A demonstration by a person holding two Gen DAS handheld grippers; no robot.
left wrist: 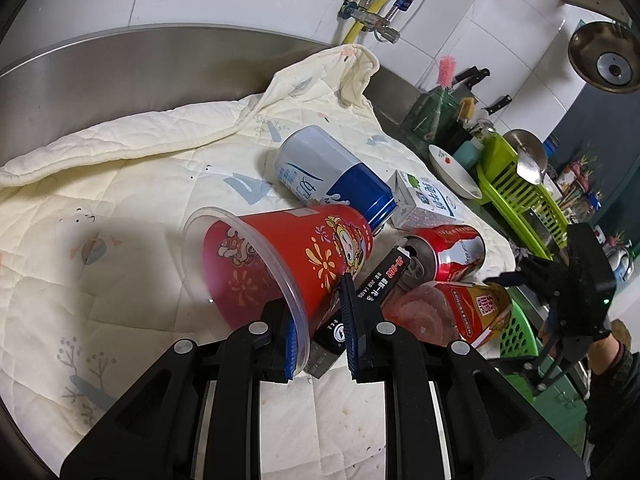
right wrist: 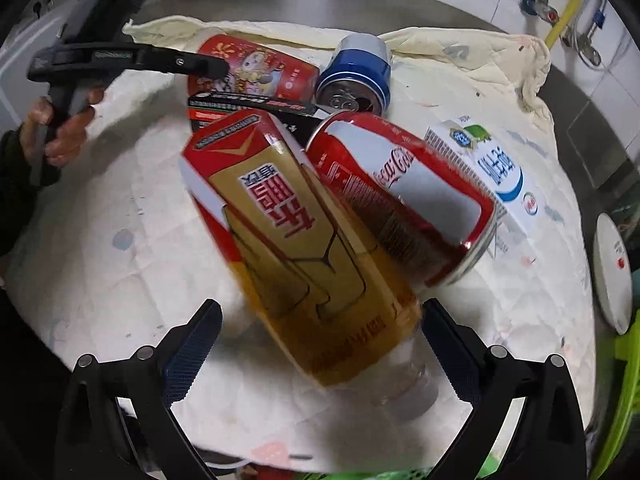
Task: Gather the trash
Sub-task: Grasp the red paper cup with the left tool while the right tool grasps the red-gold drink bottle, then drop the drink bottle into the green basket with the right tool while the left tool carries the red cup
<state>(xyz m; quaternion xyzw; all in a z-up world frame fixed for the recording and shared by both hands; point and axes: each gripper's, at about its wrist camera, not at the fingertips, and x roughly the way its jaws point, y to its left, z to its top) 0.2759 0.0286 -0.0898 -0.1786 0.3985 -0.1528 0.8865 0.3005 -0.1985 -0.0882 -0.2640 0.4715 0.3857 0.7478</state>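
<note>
Left gripper is pinching the rim of the red plastic cup, lying sideways on the quilted cloth. Right gripper is standing spread around the gold-labelled bottle, which is leaning against the Coca-Cola can.

The left tongs sit low and near, their blue-padded fingers drawn fairly close together, with one pad inside an object's rim and the other outside it. Seen from the right wrist view, the left tongs reach in from the far left, held by a bare left hand wrapped around the handle, a dark sleeve at the wrist. The right tongs are spread wide apart, fingers angled outward, gripping nothing. In the left wrist view, the right tongs hover at the far right, the right hand behind them.
</note>
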